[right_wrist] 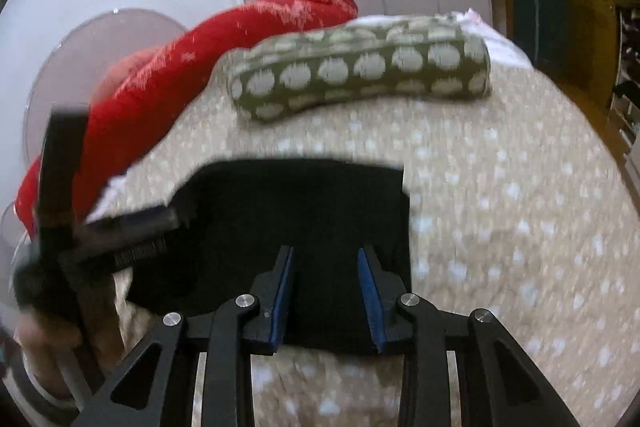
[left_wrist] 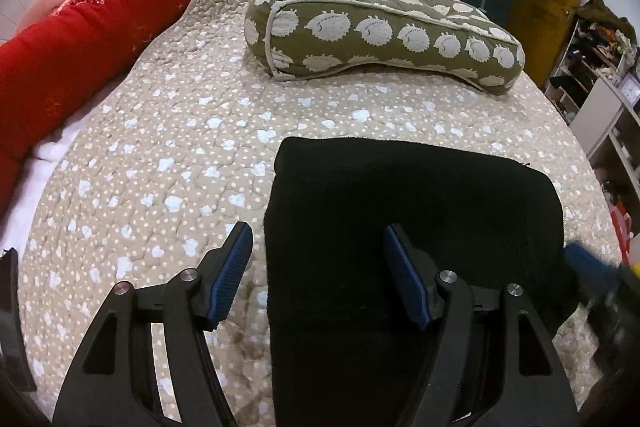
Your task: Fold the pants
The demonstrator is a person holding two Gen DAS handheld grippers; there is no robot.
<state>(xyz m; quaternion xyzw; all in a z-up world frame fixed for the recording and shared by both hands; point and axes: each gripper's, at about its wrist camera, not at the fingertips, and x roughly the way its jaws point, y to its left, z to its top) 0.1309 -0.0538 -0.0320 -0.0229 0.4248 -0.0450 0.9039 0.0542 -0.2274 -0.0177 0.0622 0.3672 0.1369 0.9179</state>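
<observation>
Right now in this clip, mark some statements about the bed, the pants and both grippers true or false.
1. The black pants lie folded into a compact block on the quilt. True.
2. The left gripper is clamped shut on the pants. False: its jaws stand wide open, gripping nothing.
3. A green pillow lies beyond the pants. True.
4. The red blanket covers the pants. False: it lies along the bed's side, apart.
5. The right gripper is open above the pants. True.

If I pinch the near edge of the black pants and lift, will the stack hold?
Probably not: the black pants look like soft knit, so layers would likely droop and unfold. They seem light. On the quilted bedspread, pushing may bunch them rather than slide.
</observation>
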